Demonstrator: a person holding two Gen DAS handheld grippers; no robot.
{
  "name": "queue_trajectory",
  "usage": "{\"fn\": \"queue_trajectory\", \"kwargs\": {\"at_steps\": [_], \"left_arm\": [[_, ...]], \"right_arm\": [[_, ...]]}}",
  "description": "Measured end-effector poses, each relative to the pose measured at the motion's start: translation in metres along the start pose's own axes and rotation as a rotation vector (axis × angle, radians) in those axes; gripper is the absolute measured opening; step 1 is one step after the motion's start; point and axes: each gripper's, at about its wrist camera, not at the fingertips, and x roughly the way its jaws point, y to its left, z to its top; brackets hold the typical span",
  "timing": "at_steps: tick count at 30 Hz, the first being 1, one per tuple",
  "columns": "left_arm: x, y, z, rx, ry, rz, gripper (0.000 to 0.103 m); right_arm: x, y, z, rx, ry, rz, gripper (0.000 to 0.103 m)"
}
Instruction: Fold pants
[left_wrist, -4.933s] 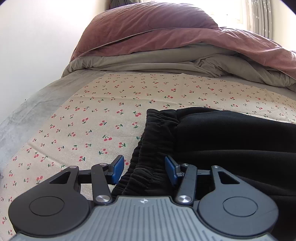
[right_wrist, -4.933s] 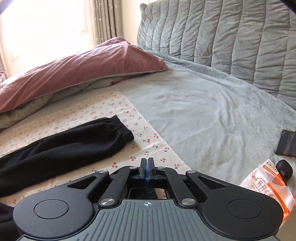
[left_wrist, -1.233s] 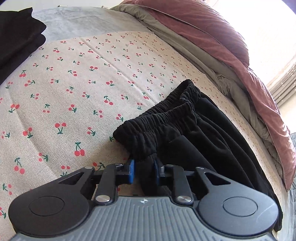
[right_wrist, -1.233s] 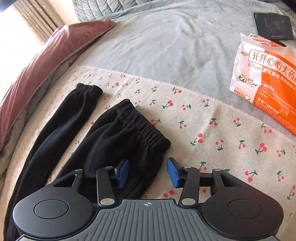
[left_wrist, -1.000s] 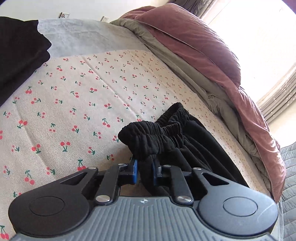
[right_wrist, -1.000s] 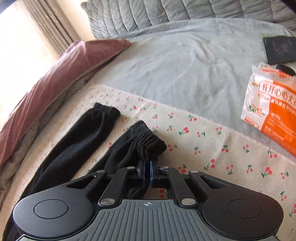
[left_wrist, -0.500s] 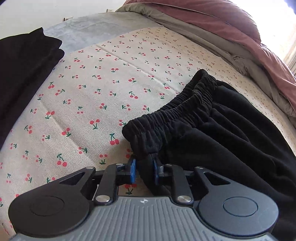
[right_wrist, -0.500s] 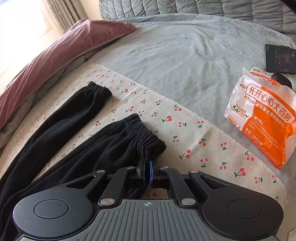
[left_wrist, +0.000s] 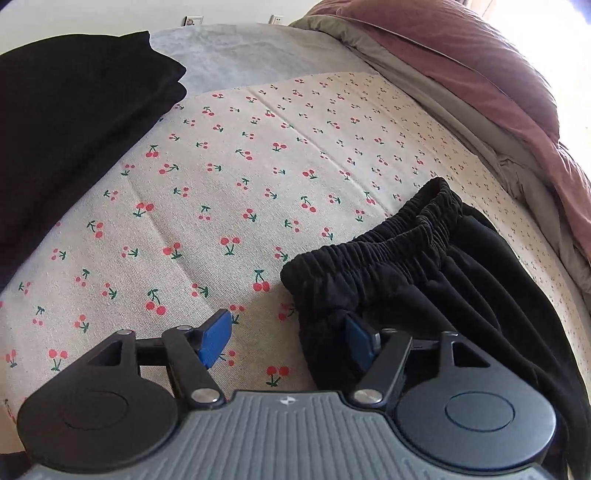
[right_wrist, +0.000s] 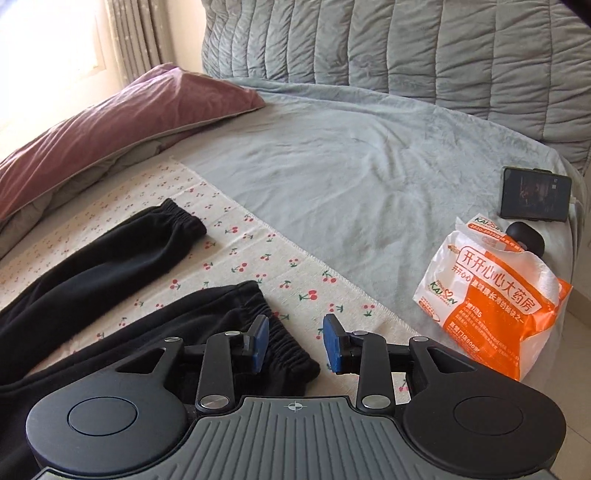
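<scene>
My left tongs (left_wrist: 288, 341) were opening wide over the black pants (left_wrist: 424, 266), pinching nothing, one blue pad against the waistband on the cherry cloth (left_wrist: 240, 177). My right tongs (right_wrist: 295, 341) were opening too, a pant cuff (right_wrist: 284, 350) loose between them. Only that view showed an orange bag (right_wrist: 491, 306) reading "KAI" and a phone (right_wrist: 533, 199).
</scene>
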Motion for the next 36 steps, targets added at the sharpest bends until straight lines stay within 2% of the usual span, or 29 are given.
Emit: {"fn": "queue_trajectory", "kwargs": {"at_steps": [4,6,9,12,19,21,23,25,28,30,33,36], "left_arm": [[-0.007,0.001,0.005,0.014,-0.065,0.054,0.065],[-0.009,0.005,0.009,0.009,-0.087,0.074,0.065],[-0.008,0.008,0.012,0.009,-0.097,0.031,0.065],[-0.005,0.000,0.009,0.060,-0.103,-0.014,0.065],[-0.022,-0.020,0.001,0.169,-0.212,-0.036,0.065],[-0.025,-0.031,-0.003,0.222,-0.230,-0.062,0.065],[-0.020,-0.050,-0.012,0.329,-0.213,-0.082,0.065],[-0.009,-0.064,-0.022,0.392,-0.180,-0.078,0.065],[0.016,-0.075,-0.032,0.434,-0.097,-0.080,0.065],[0.029,-0.076,-0.036,0.446,-0.074,-0.052,0.065],[0.031,-0.076,-0.036,0.481,-0.077,-0.043,0.066],[0.028,-0.073,-0.032,0.457,-0.068,-0.068,0.065]], "right_arm": [[0.002,0.024,-0.004,-0.077,0.005,0.034,0.033],[0.002,0.036,-0.006,-0.114,0.006,0.050,0.040],[-0.001,0.051,-0.011,-0.159,0.000,0.074,0.040],[-0.003,0.065,-0.014,-0.194,0.001,0.104,0.040],[-0.008,0.109,-0.035,-0.363,-0.001,0.189,0.041],[-0.009,0.120,-0.042,-0.407,0.009,0.217,0.044],[-0.005,0.134,-0.050,-0.438,0.045,0.252,0.047],[0.002,0.145,-0.057,-0.470,0.097,0.276,0.047],[0.021,0.154,-0.064,-0.462,0.195,0.228,0.049],[0.029,0.151,-0.062,-0.443,0.199,0.209,0.056],[0.033,0.141,-0.053,-0.392,0.183,0.156,0.056],[0.031,0.128,-0.046,-0.342,0.148,0.140,0.057]]}}
